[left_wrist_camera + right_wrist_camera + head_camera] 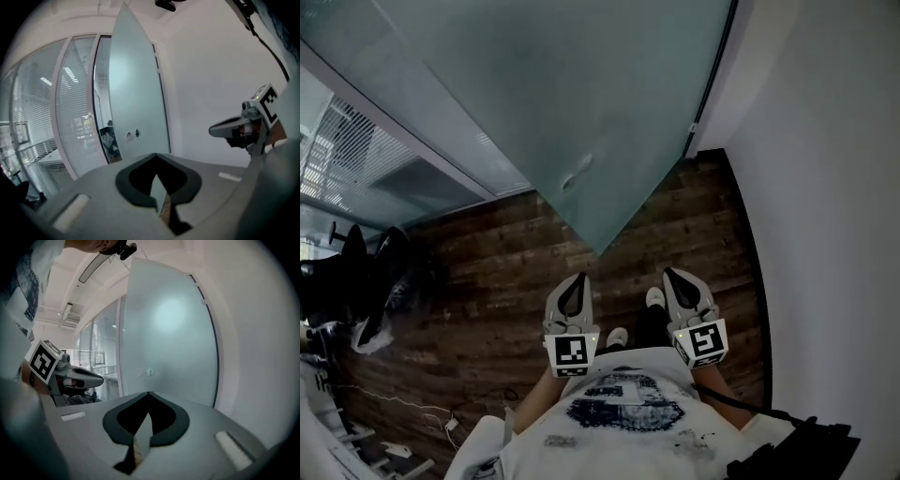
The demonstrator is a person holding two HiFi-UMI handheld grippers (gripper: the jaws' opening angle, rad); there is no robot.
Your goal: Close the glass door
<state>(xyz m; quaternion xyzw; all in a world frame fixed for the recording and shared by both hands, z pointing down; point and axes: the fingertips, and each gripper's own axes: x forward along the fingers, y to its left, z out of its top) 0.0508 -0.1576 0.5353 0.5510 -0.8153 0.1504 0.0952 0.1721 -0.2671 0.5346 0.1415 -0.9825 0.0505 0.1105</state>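
The frosted glass door (581,103) stands swung open into the room, its lower corner over the wood floor just ahead of both grippers. A small round fitting (577,175) sits near its free edge. My left gripper (578,278) and right gripper (671,273) are held side by side in front of my body, both shut with nothing in them, and neither touches the door. In the left gripper view the door (133,93) rises beyond the closed tips (155,154), edge-on. In the right gripper view its face (168,333) fills the space past the tips (148,393).
A white wall (825,187) runs along the right, where the door's hinge (692,131) is. A glass partition with blinds (356,141) lies to the left. Black chairs and bags (356,272) and loose cables (403,398) are on the dark wood floor (506,272) at left.
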